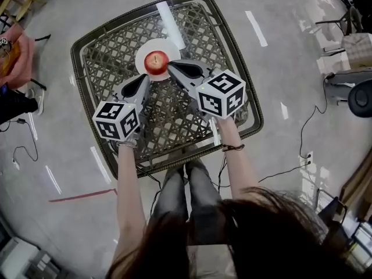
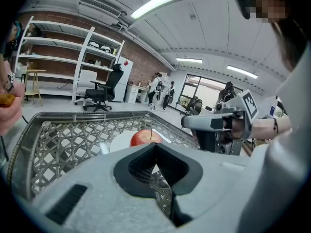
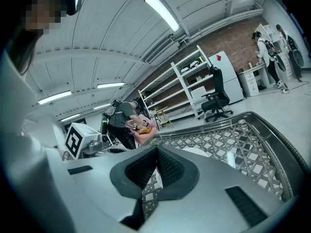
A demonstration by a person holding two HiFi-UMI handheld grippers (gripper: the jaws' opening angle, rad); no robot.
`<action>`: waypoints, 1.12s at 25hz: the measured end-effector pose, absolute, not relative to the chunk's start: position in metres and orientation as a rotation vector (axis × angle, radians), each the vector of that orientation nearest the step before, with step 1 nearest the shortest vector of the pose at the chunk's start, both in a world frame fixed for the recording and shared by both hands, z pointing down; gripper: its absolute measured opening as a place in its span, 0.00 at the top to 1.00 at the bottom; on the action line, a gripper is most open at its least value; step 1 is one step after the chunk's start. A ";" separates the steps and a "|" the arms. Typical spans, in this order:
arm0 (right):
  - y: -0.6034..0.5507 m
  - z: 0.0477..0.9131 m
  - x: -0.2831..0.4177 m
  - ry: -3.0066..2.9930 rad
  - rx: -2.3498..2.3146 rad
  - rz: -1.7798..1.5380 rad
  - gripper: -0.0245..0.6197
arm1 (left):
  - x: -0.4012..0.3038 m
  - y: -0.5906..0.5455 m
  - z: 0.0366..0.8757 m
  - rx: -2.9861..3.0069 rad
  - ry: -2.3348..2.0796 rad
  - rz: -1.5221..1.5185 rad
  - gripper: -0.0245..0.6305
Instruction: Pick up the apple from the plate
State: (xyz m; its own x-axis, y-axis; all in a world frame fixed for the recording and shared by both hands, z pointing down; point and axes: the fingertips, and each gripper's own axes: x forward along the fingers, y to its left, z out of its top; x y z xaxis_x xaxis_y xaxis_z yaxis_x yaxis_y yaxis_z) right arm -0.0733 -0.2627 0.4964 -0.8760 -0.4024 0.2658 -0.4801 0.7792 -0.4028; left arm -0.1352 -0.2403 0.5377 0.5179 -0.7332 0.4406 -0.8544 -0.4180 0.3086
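Red apple [image 1: 156,62], stem up, at the centre of a white plate [image 1: 145,49] on a lattice-topped table [image 1: 104,57]. The left gripper [image 1: 143,80] and the right gripper [image 1: 172,67] flank the fruit from the near side. Both pairs of jaws are pressed together with nothing between them. In the left gripper view the apple [image 2: 145,137] stands just beyond the closed tips.

Risk, as a judgement: shut jaws cannot take the apple. If either gripper advances without opening, its tip may push the fruit, which would roll across or off the plate. The plate itself may slide if bright streaks on the table mean a glossy sheet over the lattice. A grasp placed off-centre on the round, smooth skin could squeeze the apple out sideways.

Hard to make out: the right gripper's tips lie at the plate rim close to the apple, and contact cannot be judged from above. In the right gripper view the apple is hidden behind that gripper's own jaws, and only a sliver of plate [image 3: 197,151] shows. A bystander [image 1: 17,57] is cut off at the left edge.
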 end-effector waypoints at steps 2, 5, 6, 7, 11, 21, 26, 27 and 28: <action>-0.265 0.504 -0.071 -2.799 0.713 0.711 0.95 | -0.135 -0.243 0.542 2.268 -1.296 0.334 0.95; -0.268 0.512 -0.068 -2.792 0.727 0.714 0.95 | -0.137 -0.247 0.547 2.276 -1.325 0.362 0.95; -0.269 0.514 -0.067 -2.790 0.730 0.715 0.95 | -0.138 -0.248 0.547 2.281 -1.335 0.369 0.95; -0.269 0.516 -0.066 -2.790 0.733 0.717 0.95 | -0.138 -0.248 0.548 2.287 -1.339 0.376 0.95; -0.273 0.524 -0.061 -2.793 0.755 0.736 0.95 | -0.139 -0.250 0.555 2.303 -1.343 0.401 0.95; -0.274 0.543 -0.053 -2.781 0.778 0.750 0.95 | -0.138 -0.255 0.566 2.336 -1.355 0.418 0.84; -0.274 0.547 -0.048 -2.778 0.789 0.752 0.95 | -0.134 -0.257 0.569 2.358 -1.347 0.419 0.75; -0.275 0.548 -0.047 -2.778 0.791 0.751 0.95 | -0.133 -0.257 0.569 2.364 -1.346 0.420 0.74; -0.275 0.548 -0.046 -2.778 0.793 0.751 0.95 | -0.133 -0.258 0.569 2.368 -1.347 0.420 0.73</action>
State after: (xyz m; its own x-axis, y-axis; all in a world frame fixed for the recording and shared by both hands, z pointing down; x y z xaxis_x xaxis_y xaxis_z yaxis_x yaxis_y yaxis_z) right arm -0.0464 -0.2750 0.5484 -0.8475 -0.4521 0.2779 -0.5306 0.7339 -0.4241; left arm -0.1325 -0.2578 0.5690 0.4952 -0.7516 0.4357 -0.8660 -0.4669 0.1789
